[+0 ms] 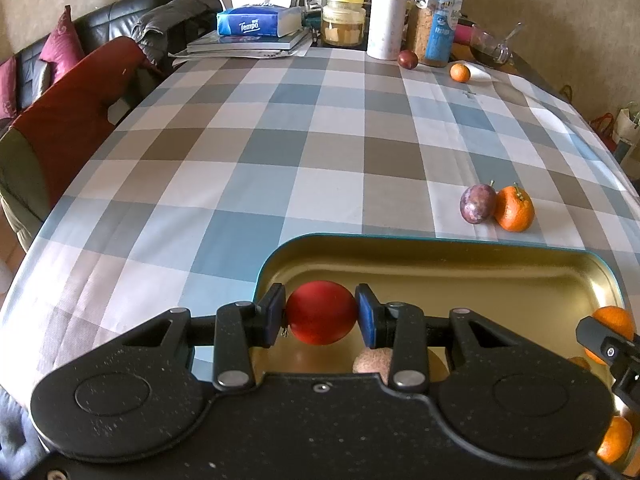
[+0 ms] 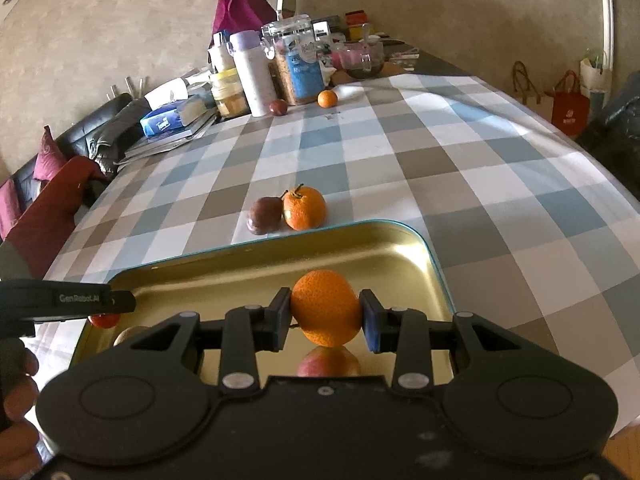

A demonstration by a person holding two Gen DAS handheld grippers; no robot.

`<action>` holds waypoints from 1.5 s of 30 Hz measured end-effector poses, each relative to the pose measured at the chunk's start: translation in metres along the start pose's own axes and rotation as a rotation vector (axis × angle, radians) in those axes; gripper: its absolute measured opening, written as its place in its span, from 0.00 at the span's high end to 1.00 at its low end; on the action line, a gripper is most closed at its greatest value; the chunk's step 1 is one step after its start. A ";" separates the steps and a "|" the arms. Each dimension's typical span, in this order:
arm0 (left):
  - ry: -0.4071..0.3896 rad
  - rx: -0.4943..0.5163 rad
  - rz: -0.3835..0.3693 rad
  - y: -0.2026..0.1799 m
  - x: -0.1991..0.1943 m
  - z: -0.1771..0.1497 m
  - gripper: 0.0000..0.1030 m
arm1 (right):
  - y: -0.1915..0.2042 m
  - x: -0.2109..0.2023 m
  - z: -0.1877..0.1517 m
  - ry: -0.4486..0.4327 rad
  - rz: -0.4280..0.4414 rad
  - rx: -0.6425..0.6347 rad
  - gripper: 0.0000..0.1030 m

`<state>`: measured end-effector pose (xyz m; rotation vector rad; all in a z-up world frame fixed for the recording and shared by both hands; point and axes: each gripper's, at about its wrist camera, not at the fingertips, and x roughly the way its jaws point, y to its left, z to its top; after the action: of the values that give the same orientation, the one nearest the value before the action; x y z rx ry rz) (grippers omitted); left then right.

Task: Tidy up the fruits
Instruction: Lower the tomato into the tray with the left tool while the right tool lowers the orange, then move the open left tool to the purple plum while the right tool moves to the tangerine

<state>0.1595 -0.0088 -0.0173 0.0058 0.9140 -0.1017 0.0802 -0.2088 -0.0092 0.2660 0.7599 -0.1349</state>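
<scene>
Partway through, judging by the scene. Left claw (image 1: pixel 321 314) clenched on a red fruit (image 1: pixel 321 312), held above the left end of the gold tray (image 1: pixel 440 248), low in the frame. Right claw (image 2: pixel 325 314) clenched on an orange (image 2: pixel 326 306) over the tray's right half — mirrored in the shiny bottom. Neither fruit yet released.

Already inside the tray: one more orange (image 1: pixel 614 438) at the lower right corner of the left view, and a pale round thing (image 1: pixel 370 362) half hidden behind the left claw — kind unclear.

Still out on the checked surface (image 1: pixel 280 140): a purple plum (image 1: pixel 477 204) touching an orange with a stem (image 1: pixel 515 209) just beyond the tray's far rim, right of centre; a dark red fruit (image 1: pixel 407 59) and a small orange (image 1: pixel 459 72) near the jars, upper right. Four left to gather, then.
</scene>
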 end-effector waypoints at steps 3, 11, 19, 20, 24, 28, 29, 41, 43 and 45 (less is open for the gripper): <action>0.002 -0.001 0.003 0.000 0.001 0.002 0.55 | 0.000 0.000 0.000 -0.004 0.000 -0.003 0.63; 0.018 -0.006 -0.010 0.001 0.003 0.003 0.54 | -0.001 -0.002 0.002 -0.014 0.001 0.001 0.63; 0.002 -0.001 -0.009 0.001 -0.002 0.002 0.51 | 0.000 -0.001 0.003 -0.009 0.012 0.000 0.62; -0.002 0.002 -0.010 0.001 -0.003 0.002 0.49 | 0.000 -0.001 0.002 -0.006 0.012 0.000 0.62; -0.011 0.012 -0.008 0.000 -0.005 0.002 0.48 | 0.000 0.002 0.001 0.007 0.014 0.003 0.62; -0.007 0.013 -0.008 -0.001 -0.005 0.001 0.48 | 0.000 0.001 0.001 0.000 0.017 0.008 0.62; -0.007 0.013 -0.008 -0.001 -0.005 0.001 0.48 | 0.000 0.000 0.001 -0.008 0.014 0.007 0.62; -0.020 0.048 -0.031 -0.012 -0.009 0.010 0.48 | 0.001 -0.002 0.009 -0.036 0.011 0.002 0.62; -0.020 0.057 -0.046 -0.016 -0.009 0.015 0.48 | 0.001 -0.001 0.013 -0.039 0.011 0.001 0.62; -0.014 0.071 -0.064 -0.021 -0.008 0.020 0.48 | 0.002 0.001 0.018 -0.042 0.011 0.002 0.62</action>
<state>0.1689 -0.0297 0.0018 0.0420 0.8959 -0.1931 0.0933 -0.2123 0.0032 0.2685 0.7164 -0.1308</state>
